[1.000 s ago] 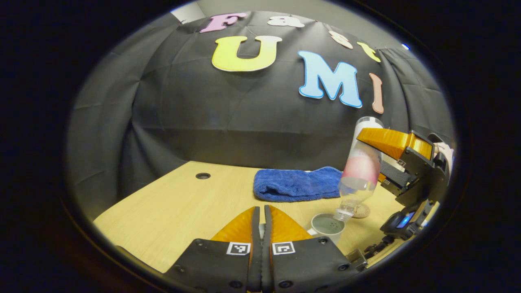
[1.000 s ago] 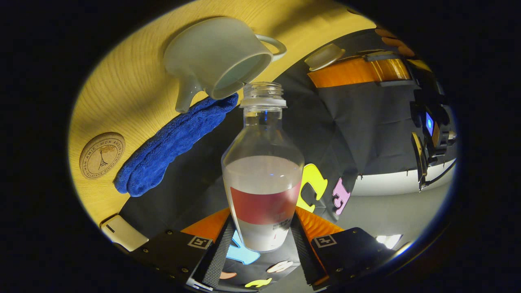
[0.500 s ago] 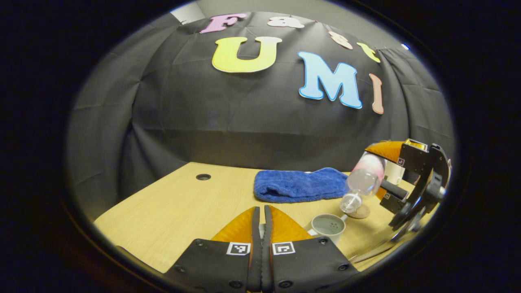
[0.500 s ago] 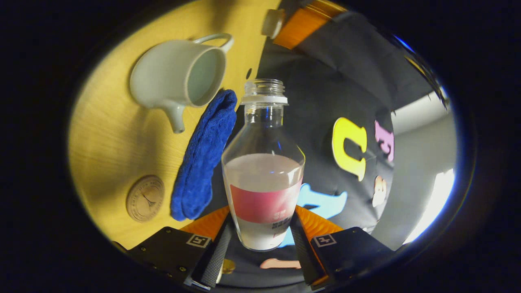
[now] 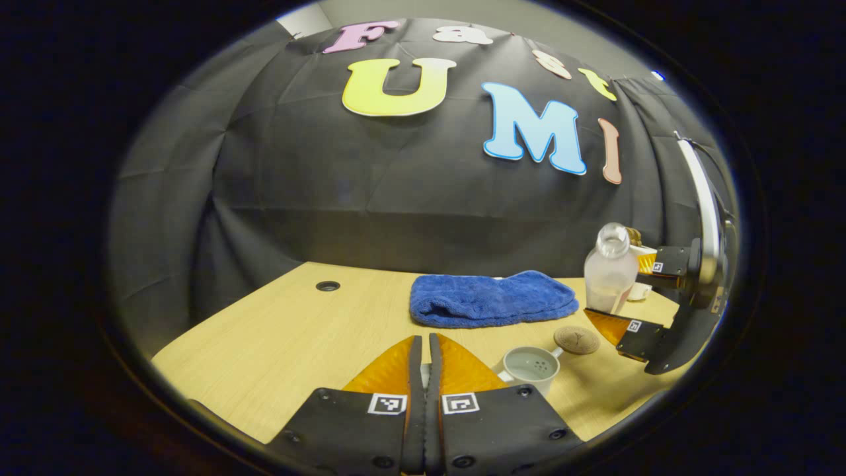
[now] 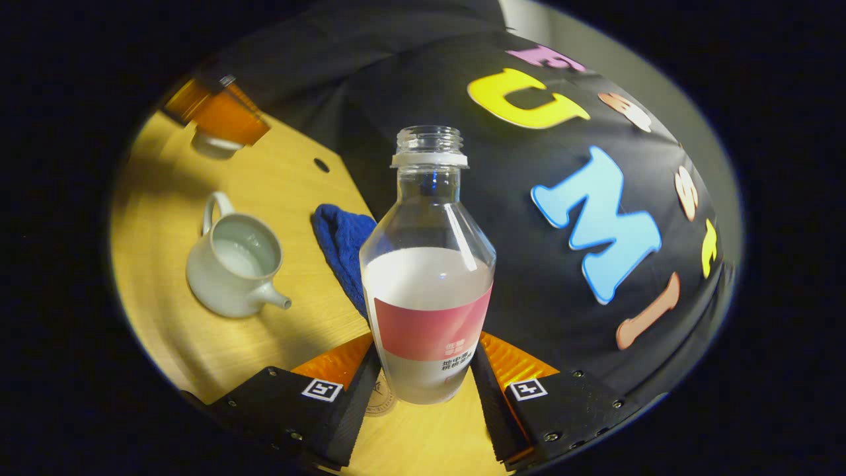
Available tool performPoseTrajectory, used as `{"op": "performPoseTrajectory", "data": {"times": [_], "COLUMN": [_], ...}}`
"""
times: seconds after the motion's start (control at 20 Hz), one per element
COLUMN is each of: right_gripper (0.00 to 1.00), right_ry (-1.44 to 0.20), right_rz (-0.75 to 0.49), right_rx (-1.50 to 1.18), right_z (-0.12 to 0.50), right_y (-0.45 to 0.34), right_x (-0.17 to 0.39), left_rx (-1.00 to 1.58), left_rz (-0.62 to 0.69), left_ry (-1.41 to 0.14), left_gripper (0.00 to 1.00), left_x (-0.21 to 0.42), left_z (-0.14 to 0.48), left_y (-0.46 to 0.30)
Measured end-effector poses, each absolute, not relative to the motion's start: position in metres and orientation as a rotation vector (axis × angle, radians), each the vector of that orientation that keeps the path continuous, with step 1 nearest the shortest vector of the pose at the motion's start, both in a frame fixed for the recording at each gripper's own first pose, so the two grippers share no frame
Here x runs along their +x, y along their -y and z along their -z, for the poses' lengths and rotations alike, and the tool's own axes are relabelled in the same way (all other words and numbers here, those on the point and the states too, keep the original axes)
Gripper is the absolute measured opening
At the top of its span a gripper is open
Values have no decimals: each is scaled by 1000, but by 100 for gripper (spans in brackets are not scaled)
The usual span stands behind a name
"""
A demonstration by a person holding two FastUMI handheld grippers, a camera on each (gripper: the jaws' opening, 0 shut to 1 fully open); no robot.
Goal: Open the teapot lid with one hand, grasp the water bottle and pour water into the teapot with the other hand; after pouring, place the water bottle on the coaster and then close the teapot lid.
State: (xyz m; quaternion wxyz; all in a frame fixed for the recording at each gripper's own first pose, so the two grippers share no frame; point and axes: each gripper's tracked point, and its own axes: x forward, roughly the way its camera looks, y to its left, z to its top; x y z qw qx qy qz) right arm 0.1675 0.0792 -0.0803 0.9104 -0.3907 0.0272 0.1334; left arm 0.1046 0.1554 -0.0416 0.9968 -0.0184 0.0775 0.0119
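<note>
On the table [image 5: 277, 330] we count one open teapot [image 6: 232, 264], one blue towel [image 5: 492, 301] and one coaster [image 5: 576, 339]. The right tool [image 6: 423, 370] is clamped on the single upright water bottle [image 6: 428, 277], held above the coaster; the left tool [image 5: 425, 370] is closed, pinching the lid [image 6: 213, 145].

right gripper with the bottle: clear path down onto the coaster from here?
Probably yes. The right gripper holds the water bottle upright, with the coaster bare and close below it. The teapot and the blue towel sit off to the side.
</note>
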Motion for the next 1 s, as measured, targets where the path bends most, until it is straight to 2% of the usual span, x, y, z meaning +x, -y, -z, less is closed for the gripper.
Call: {"op": "performPoseTrajectory", "data": {"times": [0.25, 0.45, 0.6, 1.0], "right_gripper": [77, 77, 77, 77], "right_ry": [-182, -249, -280, -327], "right_rz": [-320, -327, -355, -347], "right_rx": [-370, -158, -84, -97], "right_z": [94, 103, 110, 134], "right_y": [-71, -67, -65, -64], "right_x": [184, 190, 192, 197], "left_rx": [-33, -30, -29, -27], "left_rz": [-22, -26, -27, -33], "left_ry": [-165, -173, -177, -183], "left_gripper": [5, 5, 5, 6], "left_x": [106, 105, 105, 105], "left_z": [44, 44, 46, 45], "left_y": [-156, -155, -156, -157]}}
